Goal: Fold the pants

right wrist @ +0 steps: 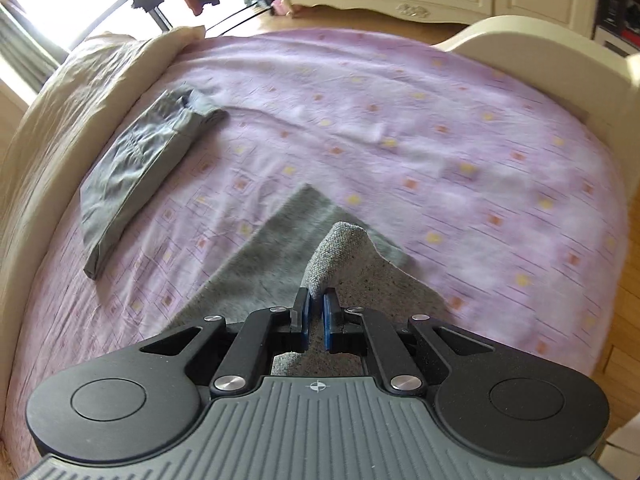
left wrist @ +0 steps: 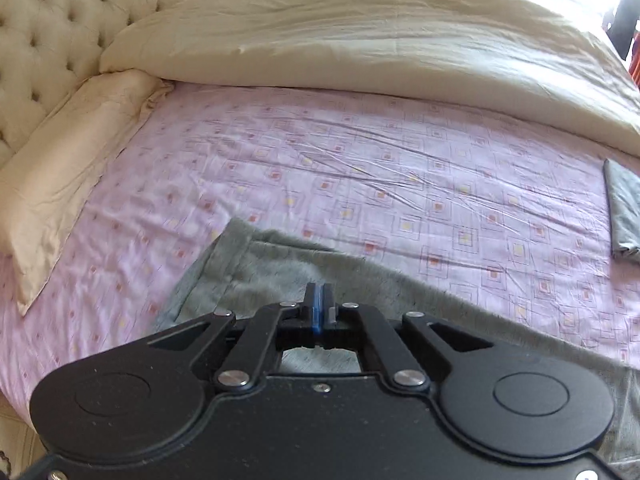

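Grey knit pants (left wrist: 288, 268) lie on the pink patterned bed sheet (left wrist: 360, 168), blurred by motion. My left gripper (left wrist: 319, 292) is shut above the pants, jaws pressed together; no cloth shows clearly between them. In the right wrist view my right gripper (right wrist: 316, 300) is shut on a raised fold of the grey pants (right wrist: 340, 248), and the rest of the cloth (right wrist: 280, 248) trails flat on the sheet (right wrist: 440, 140).
A folded dark grey garment (right wrist: 136, 168) lies on the sheet at the left; it also shows in the left wrist view (left wrist: 624, 216). A cream duvet (left wrist: 360, 40), a pillow (left wrist: 60, 176), a tufted headboard (left wrist: 48, 32) and a footboard (right wrist: 560, 52) border the bed.
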Demonstrator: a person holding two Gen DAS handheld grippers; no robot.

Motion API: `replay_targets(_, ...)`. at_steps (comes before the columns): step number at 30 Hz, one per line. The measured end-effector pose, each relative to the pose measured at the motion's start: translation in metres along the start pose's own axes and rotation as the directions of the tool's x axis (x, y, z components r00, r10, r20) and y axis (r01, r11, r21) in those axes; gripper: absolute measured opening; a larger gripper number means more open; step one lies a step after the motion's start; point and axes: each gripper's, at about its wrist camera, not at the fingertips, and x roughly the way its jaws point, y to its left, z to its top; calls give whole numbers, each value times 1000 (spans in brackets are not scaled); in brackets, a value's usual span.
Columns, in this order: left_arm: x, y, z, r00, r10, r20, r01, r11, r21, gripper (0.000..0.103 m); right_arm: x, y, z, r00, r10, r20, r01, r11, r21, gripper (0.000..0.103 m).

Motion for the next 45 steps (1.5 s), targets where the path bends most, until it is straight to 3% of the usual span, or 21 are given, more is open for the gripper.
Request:
replay_targets(4, 3, -34, -7, 999, -35, -12, 36, 993, 111, 12, 23, 23, 5, 1000, -1, -23, -1, 999, -53, 7)
replay_targets(8, -6, -74, -41, 995, -95, -34, 101, 954, 281, 14, 34, 29, 5, 999, -8, -38, 5, 997, -82, 7)
replay_targets(13, -17, -119, -102, 984, -147, -99, 177, 844, 506, 22, 54, 24, 13, 997, 8, -82, -12, 999, -53, 7)
replay_targets(18, -30, -136, -142, 963, -197, -185, 269, 766, 583, 30, 80, 21, 19, 989, 30, -143, -35, 999, -35, 7)
replay_targets(22, -42, -143, -164, 933, -290, -214, 357, 658, 663, 46, 83, 24, 16, 988, 27, -155, -37, 997, -66, 7)
replay_targets(23, -44, -145, -168, 932, -292, -216, 358, 638, 682, 52, 82, 23, 16, 987, 28, -157, -39, 997, -68, 7)
replay_targets(26, -43, -147, -177, 927, -296, -228, 367, 599, 712, 54, 80, 20, 17, 986, 40, -161, -51, 997, -62, 7)
replay_targets(29, -32, -149, -182, 914, -281, -292, 404, 571, 715, 55, 79, 18, 17, 985, 50, -164, -60, 997, -52, 7)
replay_targets(35, -8, -153, -204, 925, -197, -325, 380, 484, 788, 55, 78, 20, 18, 986, 54, -159, -65, 995, -71, 7)
replay_targets(39, 7, -159, -225, 926, -117, -358, 375, 381, 845, 54, 75, 18, 16, 987, 55, -152, -66, 996, -66, 7)
replay_targets(40, 9, -158, -230, 929, -103, -356, 368, 358, 858, 37, 74, 17, 16, 987, 57, -149, -67, 996, -64, 7)
replay_targets(41, 11, -156, -233, 928, -100, -358, 370, 345, 862, 6, 72, 16, 15, 987, 58, -147, -68, 996, -60, 7)
replay_targets(42, 11, -154, -234, 927, -101, -360, 372, 348, 860, 7, 69, 15, 15, 988, 62, -144, -70, 996, -53, 7)
replay_targets(45, -2, -143, -221, 925, -149, -350, 381, 392, 837, 6, 57, 9, 14, 989, 75, -129, -79, 997, -25, 7)
